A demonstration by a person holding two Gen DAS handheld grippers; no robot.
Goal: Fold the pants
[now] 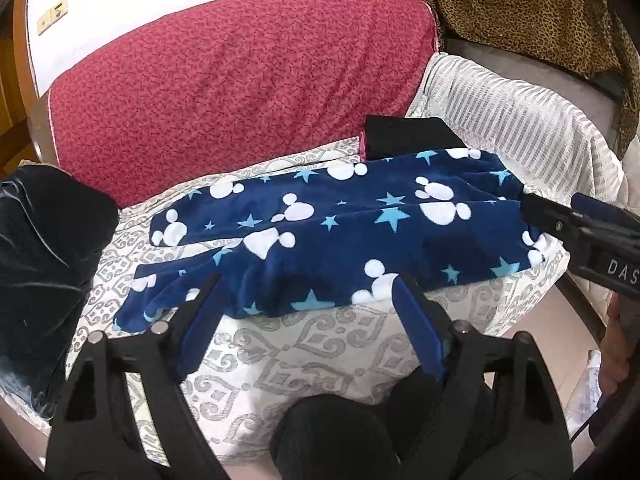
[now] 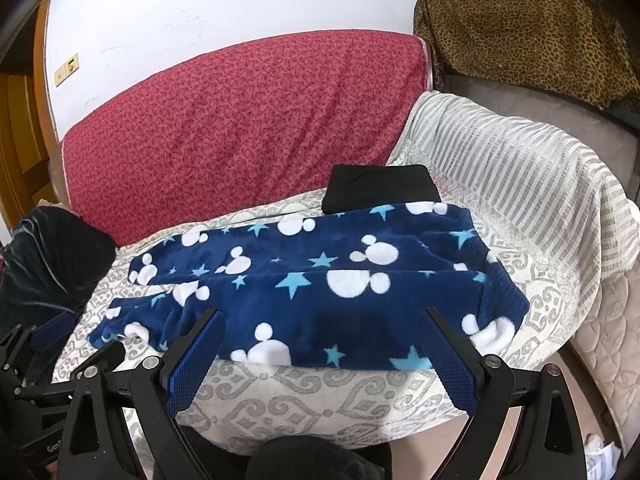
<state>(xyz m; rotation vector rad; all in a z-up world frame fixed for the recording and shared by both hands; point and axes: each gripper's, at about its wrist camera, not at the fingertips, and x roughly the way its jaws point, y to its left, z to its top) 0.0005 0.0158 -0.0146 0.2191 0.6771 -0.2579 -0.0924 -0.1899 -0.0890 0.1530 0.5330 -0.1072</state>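
Note:
Navy fleece pants (image 1: 344, 232) with white mouse-head shapes and light blue stars lie flat across the bed, leg ends to the left and waist to the right. My left gripper (image 1: 306, 284) hovers at their near edge, its jaws open around the hem without pressing it. In the right wrist view the pants (image 2: 320, 288) fill the middle. My right gripper (image 2: 323, 314) stands open over the near edge by the waist, its blue pads (image 2: 452, 364) clear of the cloth. From the left wrist view the right gripper (image 1: 560, 208) shows at the waist end.
A red patterned cushion (image 2: 240, 120) stands upright behind the bed. A folded black garment (image 2: 376, 186) lies just behind the pants. Dark velvet cloth (image 1: 40, 260) is piled at the left. A striped white cover (image 2: 520, 184) and leopard-print cloth (image 2: 520, 28) are at the right.

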